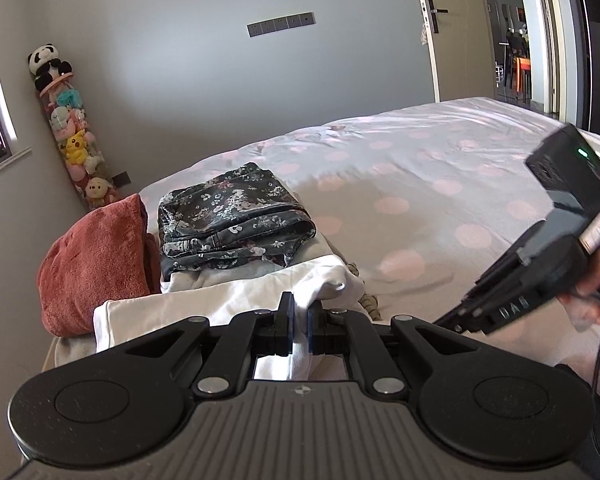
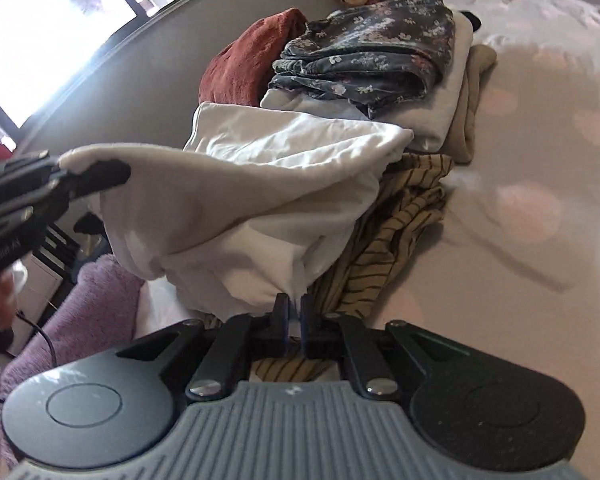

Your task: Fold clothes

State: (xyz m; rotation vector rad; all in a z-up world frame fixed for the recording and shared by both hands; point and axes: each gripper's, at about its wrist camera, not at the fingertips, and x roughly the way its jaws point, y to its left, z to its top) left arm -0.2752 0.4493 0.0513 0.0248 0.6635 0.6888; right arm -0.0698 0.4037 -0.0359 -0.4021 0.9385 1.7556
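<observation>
A white garment (image 2: 260, 184) hangs stretched between both grippers above the bed. My left gripper (image 1: 300, 304) is shut on one edge of it; in the right wrist view the left gripper (image 2: 96, 168) holds that edge up at the left. My right gripper (image 2: 294, 304) is shut on a lower corner of the same cloth. In the left wrist view the right gripper (image 1: 450, 320) comes in from the right, held by a hand. Behind the white garment (image 1: 228, 300) lies a folded dark floral garment (image 1: 232, 216) on a stack of folded clothes.
A red towel (image 1: 96, 256) leans left of the stack. A tan striped garment (image 2: 404, 216) lies crumpled under the white one. The pink-dotted bed sheet (image 1: 420, 184) stretches to the right. A column of plush toys (image 1: 72, 132) stands in the corner. A purple fluffy fabric (image 2: 80, 300) is at lower left.
</observation>
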